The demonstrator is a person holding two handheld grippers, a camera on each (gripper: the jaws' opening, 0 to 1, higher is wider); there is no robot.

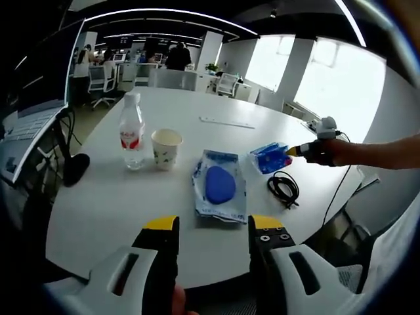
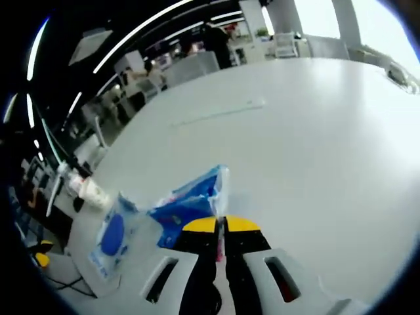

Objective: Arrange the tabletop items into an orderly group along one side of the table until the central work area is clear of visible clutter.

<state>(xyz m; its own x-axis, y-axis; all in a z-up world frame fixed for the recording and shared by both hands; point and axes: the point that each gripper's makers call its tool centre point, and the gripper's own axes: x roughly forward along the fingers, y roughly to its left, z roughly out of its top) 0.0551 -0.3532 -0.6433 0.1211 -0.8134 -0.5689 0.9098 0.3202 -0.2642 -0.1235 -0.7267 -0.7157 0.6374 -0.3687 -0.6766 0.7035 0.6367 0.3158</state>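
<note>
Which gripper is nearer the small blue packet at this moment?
Right. The right gripper is shut on the blue packet, pinching its edge. The left gripper hovers open at the table's near edge, short of the packet, with the clear bag between.

In the right gripper view, the closed yellow-tipped right gripper (image 2: 220,226) covers the near edge of the blue packet (image 2: 190,203) at lower centre. At the left edge, the bottle (image 2: 65,176) and paper cup (image 2: 92,191) are smeared and partly cut off. In the left gripper view, print on the bottle label (image 1: 132,138) is too small to read, and the people at upper left are tiny blurs.
</note>
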